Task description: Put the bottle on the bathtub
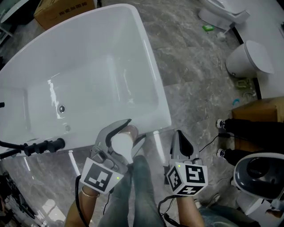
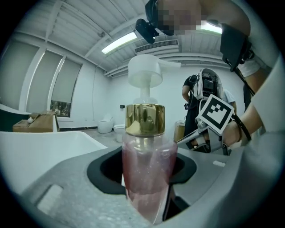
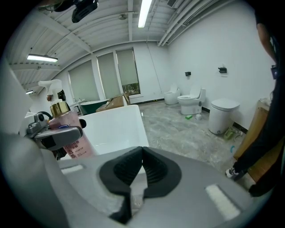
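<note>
Left claw (image 1: 119, 141): closed on the bottle (image 2: 146, 164), pads on either side of the clear body, below the gold collar (image 2: 144, 119). Bottle stands upright in the grip, white pump head (image 2: 145, 71) on top. Pink liquid fills most of the body.

Right claw (image 3: 141, 167): jaws pressed together, nothing between them. In the head view it hangs at 5 o'clock, near the left one, not touching the bottle.

Head view: bottle sits at 6 o'clock, just beside the near corner of the bathtub (image 1: 146, 53). Cannot tell whether its base is over the rim or short of it. It is not yet set down.

Bathtub fills 9 to 12 o'clock: white, glossy, drain (image 1: 61, 108) on the inner wall, dark tap fitting (image 1: 44, 145) at 8 o'clock on the near edge. Grey stone floor beyond. Toilet (image 1: 248, 60) at 2 o'clock, cardboard box (image 1: 62, 11) at 11 o'clock.

Handling, judged: smooth round wall, likely hard plastic, may twist or slide in the pads. Nearly full, so moderate weight. The pump makes it top-heavy. Hold the body as now, never the pump head. The rim looks slick and narrow, so pick a flat stretch and set the base down square.
</note>
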Tool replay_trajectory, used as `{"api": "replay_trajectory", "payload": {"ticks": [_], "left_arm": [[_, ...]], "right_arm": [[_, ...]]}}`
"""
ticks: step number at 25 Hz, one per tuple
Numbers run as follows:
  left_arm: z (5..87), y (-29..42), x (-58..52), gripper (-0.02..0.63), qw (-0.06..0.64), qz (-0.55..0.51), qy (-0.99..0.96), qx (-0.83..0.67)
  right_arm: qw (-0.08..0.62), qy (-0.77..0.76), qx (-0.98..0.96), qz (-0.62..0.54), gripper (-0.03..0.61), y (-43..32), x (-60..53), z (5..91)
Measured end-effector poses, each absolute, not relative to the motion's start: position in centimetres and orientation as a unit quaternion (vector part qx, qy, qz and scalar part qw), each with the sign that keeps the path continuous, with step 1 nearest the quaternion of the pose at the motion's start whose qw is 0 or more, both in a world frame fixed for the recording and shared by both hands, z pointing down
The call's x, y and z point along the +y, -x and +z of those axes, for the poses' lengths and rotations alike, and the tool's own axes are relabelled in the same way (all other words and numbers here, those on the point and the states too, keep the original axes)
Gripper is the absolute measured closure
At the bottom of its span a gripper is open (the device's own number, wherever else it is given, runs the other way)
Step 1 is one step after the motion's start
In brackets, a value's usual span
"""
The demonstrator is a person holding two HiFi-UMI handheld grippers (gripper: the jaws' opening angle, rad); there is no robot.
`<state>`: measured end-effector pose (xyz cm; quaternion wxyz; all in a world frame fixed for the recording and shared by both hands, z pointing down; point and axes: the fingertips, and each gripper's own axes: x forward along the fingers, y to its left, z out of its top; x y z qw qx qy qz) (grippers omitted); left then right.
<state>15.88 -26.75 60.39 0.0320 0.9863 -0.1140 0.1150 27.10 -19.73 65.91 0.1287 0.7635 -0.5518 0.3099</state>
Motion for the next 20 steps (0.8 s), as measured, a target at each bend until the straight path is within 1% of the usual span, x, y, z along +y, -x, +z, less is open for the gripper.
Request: {"api": "replay_trajectory", "payload": {"ticks": [2, 4, 9, 20], "left_arm": [[60.7, -15.7, -26.2, 0.383, 0.008, 0.131, -0.988, -0.087], [60.7, -15.4, -25.9, 0.387, -0.001, 0.138, -0.988, -0.072], [60.6, -14.9, -26.2, 0.391, -0.024, 0.140, -0.987, -0.077], [60.7, -14.0, -26.2, 0.388, -0.018, 0.114, -0.989, -0.088]], "right_arm": [[0.128, -0.763, -0.552, 0.310, 0.575, -26.9, -19.8, 65.9], [0.128, -0.764, -0.552, 0.310, 0.575, -26.7, -19.8, 65.9], [0.129, -0.763, -0.553, 0.310, 0.575, -26.0, -19.8, 65.9], [0.130, -0.758, -0.559, 0.310, 0.575, -24.3, -20.4, 65.9]]}}
